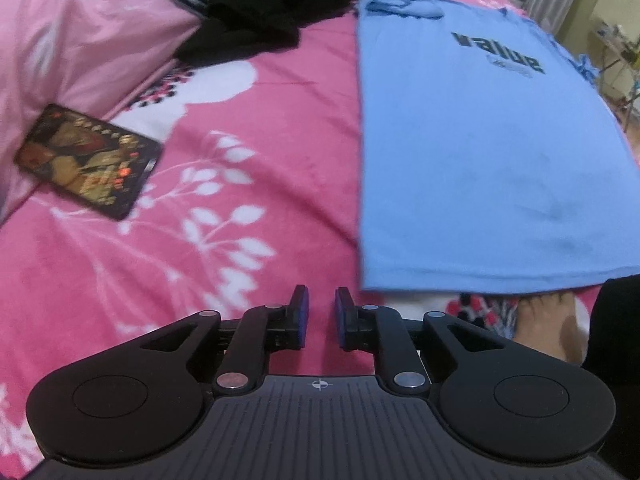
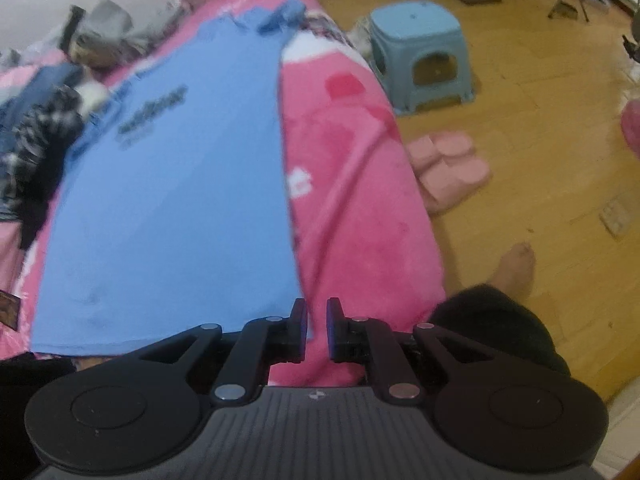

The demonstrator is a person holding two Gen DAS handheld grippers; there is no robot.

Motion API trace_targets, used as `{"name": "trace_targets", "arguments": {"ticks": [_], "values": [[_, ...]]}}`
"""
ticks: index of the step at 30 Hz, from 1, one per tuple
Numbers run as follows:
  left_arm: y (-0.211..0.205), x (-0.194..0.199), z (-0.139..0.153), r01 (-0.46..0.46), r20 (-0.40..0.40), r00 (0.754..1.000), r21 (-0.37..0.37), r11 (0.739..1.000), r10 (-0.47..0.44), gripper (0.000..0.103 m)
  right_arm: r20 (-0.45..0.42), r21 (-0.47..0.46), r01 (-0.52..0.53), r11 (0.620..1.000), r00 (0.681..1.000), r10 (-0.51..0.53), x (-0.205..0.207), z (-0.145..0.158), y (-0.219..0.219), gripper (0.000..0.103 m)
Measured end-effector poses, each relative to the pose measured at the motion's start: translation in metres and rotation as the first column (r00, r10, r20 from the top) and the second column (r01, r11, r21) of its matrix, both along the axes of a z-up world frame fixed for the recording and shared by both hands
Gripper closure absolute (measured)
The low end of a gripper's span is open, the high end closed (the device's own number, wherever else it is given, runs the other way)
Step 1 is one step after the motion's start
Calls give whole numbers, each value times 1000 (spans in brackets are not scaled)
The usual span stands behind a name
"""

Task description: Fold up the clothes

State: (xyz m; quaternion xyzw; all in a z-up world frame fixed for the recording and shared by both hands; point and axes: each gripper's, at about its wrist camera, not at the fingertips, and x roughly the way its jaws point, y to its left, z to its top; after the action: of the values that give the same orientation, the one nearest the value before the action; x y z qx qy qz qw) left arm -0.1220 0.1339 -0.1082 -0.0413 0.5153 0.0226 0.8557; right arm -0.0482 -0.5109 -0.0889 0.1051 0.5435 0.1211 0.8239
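A: Here's the blue T-shirt, flat on the pink floral bedspread, print side up, hem nearest us, collar at the far end. Both long sides look straight, and the sleeves seem tucked in near the collar.

B: So it reads as a long panel, lengthwise folds possibly in. The left gripper hangs over bare bedspread just left of the hem's near left corner, jaws parted a little, nothing between them.

A: Same on the other side. The right gripper sits at the near right corner of the T-shirt, a narrow gap between the fingers, no cloth in it that I can make out.

B: If the hem is to go up toward the collar, my call is to pinch both near corners through every layer, lift level, and lay the hem square to the far edge so nothing skews.

A: And mind the phone out left on the bedspread, and that dark clothes pile at the far end.

B: Hard to see? Both views are smeared. The sleeve bunching at the far end is unclear, the layer count under the panel is hidden, and the hem's right end is cut off in the left view.
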Motion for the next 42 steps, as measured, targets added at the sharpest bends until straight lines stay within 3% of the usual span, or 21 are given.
{"name": "trace_targets", "arguments": {"ticks": [4, 10, 14, 17, 20, 24, 26, 28, 33, 36, 39, 42], "values": [[1, -2, 17, -12, 84, 996, 2, 1000, 12, 82, 51, 56, -63, 996, 997, 60, 2, 4, 20, 92], [-32, 23, 17, 121, 149, 982, -18, 993, -117, 80, 75, 42, -219, 975, 974, 216, 9, -12, 82, 92], [-65, 41, 3, 228, 134, 965, -15, 973, -224, 80, 60, 54, -269, 962, 962, 265, 10, -25, 110, 92], [-83, 42, -1, 360, 134, 926, -18, 933, -354, 80, 101, 35, -367, 930, 927, 362, 1, -21, 124, 92], [-100, 34, -4, 511, 126, 853, -6, 860, -506, 80, 167, -33, -523, 852, 837, 521, -24, -13, 140, 86], [-120, 23, -11, 674, 105, 733, 26, 739, -672, 80, 217, -184, -704, 686, 652, 727, -58, -16, 170, 62], [-128, 19, -15, 727, 90, 680, 44, 685, -728, 80, 229, -259, -751, 607, 563, 794, -69, -21, 185, 62], [-134, 17, -20, 760, 70, 643, 64, 646, -763, 80, 234, -323, -777, 539, 487, 842, -77, -27, 199, 62], [-136, 17, -27, 790, 58, 600, 114, 603, -798, 80, 220, -441, -795, 417, 355, 909, -85, -42, 219, 64], [-134, 16, -30, 794, 64, 591, 128, 594, -804, 80, 206, -473, -801, 368, 306, 930, -87, -51, 227, 65], [-132, 17, -30, 792, 73, 592, 128, 596, -803, 80, 199, -502, -794, 341, 278, 940, -88, -58, 233, 74], [-131, 19, -31, 788, 83, 599, 119, 604, -797, 81, 209, -497, -791, 356, 289, 934, -85, -58, 232, 86]]}}
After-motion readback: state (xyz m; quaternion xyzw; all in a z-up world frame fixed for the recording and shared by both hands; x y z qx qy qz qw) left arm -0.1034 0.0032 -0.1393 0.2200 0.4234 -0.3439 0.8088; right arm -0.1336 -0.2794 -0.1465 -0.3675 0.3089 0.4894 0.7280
